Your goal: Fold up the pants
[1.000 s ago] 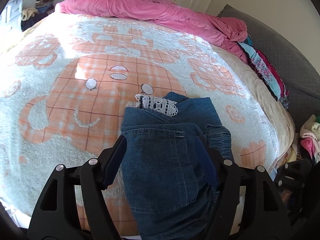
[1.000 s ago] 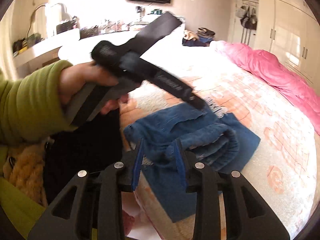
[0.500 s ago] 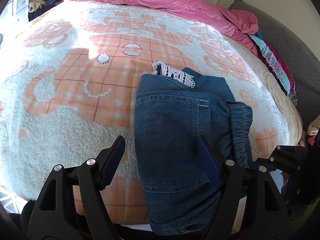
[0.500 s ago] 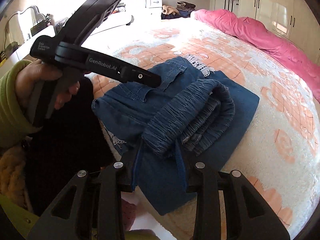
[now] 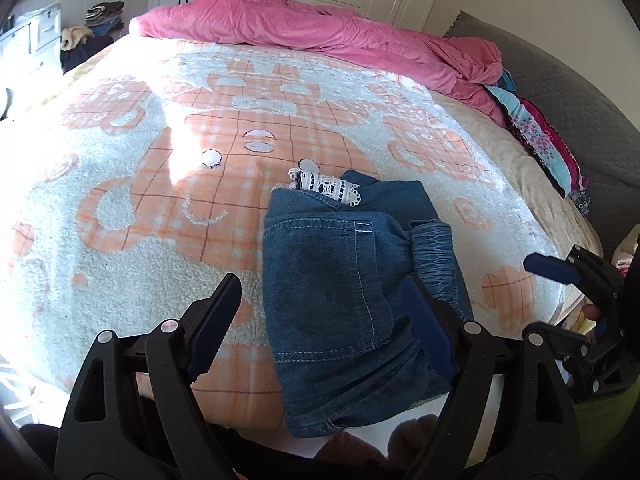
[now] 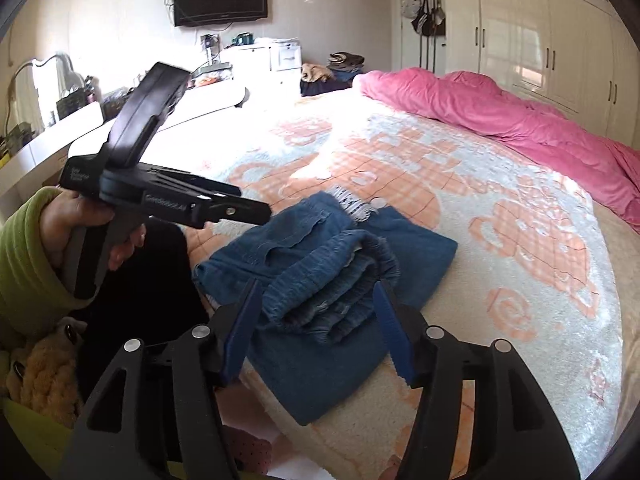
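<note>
The folded denim pants (image 5: 352, 280) are lying at the bed's (image 5: 160, 200) near edge. The right gripper (image 6: 318, 328), clamped a moment ago, is now being held wide; the left gripper (image 5: 324, 316) is also spread, apparently touching nothing. Folding is judged nearly complete.

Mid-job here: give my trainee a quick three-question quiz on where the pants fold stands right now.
1. True or false: the right tongs are shut on the denim pants.
2. Which bit of the pants lies between the open right fingers? A) the lace trim B) the gathered waistband C) a back pocket
3. In the left wrist view, what do the pants lie on, and what is heaped at the far end?

Key:
1. False: both tongs are open, the left tongs too.
2. B.
3. The orange-and-white blanket; a pink duvet.
</note>
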{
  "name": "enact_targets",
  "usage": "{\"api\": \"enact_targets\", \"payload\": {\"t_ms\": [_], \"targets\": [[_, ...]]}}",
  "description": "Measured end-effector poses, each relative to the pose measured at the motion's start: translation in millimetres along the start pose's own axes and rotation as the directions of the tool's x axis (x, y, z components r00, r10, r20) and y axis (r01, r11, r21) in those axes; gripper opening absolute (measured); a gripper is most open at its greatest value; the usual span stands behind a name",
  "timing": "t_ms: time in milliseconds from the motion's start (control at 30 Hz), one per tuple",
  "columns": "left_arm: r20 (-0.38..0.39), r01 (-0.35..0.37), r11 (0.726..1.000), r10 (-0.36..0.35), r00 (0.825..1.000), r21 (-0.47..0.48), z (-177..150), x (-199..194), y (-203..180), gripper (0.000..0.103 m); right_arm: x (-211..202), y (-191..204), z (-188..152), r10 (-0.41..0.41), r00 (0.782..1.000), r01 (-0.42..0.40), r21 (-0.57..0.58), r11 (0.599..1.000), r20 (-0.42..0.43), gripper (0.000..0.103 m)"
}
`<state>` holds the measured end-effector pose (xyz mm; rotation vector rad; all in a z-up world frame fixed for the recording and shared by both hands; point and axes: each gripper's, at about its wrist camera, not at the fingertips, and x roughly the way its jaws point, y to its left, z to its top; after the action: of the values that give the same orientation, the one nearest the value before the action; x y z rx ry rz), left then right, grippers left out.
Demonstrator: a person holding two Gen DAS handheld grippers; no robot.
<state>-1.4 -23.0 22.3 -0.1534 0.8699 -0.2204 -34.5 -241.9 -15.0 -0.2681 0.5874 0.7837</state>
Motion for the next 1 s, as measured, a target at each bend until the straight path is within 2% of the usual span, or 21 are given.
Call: {"api": "enact_targets", "payload": {"t_ms": [67, 133, 233, 300, 433, 667, 800, 1000], "targets": [[0.0, -0.005, 1.0, 0.005, 1.0, -0.004, -0.1, -0.9, 0.5, 0.077, -3.4, -7.5, -0.9, -0.018, 1.0, 0.018, 0.029, 0.999, -0.002, 0.062], [-0.001, -0.008, 1.0, 0.008, 1.0, -0.011, -0.5, -0.4, 3.3, 0.084, -2.3, -14.2, -0.4, -0.036, 0.999, 0.037, 0.055, 0.998, -0.011, 0.062], [-0.008, -0.016, 1.0, 0.015, 1.0, -0.023, -1.8, 2.6, 8.7, 0.084, -0.4, -23.8, -2.8, -0.041, 0.999, 0.042, 0.104, 0.994, -0.017, 0.063], [-0.015, -0.016, 0.999, 0.015, 1.0, -0.037, -3.0, 6.9, 13.5, 0.084, 2.9, -29.3, -4.9, -0.052, 0.998, 0.054, 0.139, 0.989, -0.021, 0.071], [-0.042, -0.006, 0.998, 0.004, 0.999, -0.067, -7.3, 19.9, 21.1, 0.084, 17.5, -41.0, -9.3, -0.076, 0.995, 0.089, 0.211, 0.974, -0.07, 0.072], [-0.103, 0.079, 0.987, -0.094, 0.99, -0.139, -13.8, 49.9, 29.2, 0.084, 44.8, -62.1, -16.4, -0.01, 0.991, 0.057, 0.354, 0.934, -0.134, 0.072], [-0.103, 0.092, 0.986, -0.107, 0.989, -0.138, -13.9, 56.0, 27.2, 0.084, 64.1, -67.6, -23.3, 0.04, 0.983, 0.037, 0.405, 0.914, -0.181, 0.072], [-0.089, 0.106, 0.985, -0.118, 0.989, -0.137, -13.6, 64.9, 22.6, 0.08, 75.7, -69.7, -25.0, 0.071, 0.986, 0.002, 0.434, 0.901, -0.152, 0.072]]}}
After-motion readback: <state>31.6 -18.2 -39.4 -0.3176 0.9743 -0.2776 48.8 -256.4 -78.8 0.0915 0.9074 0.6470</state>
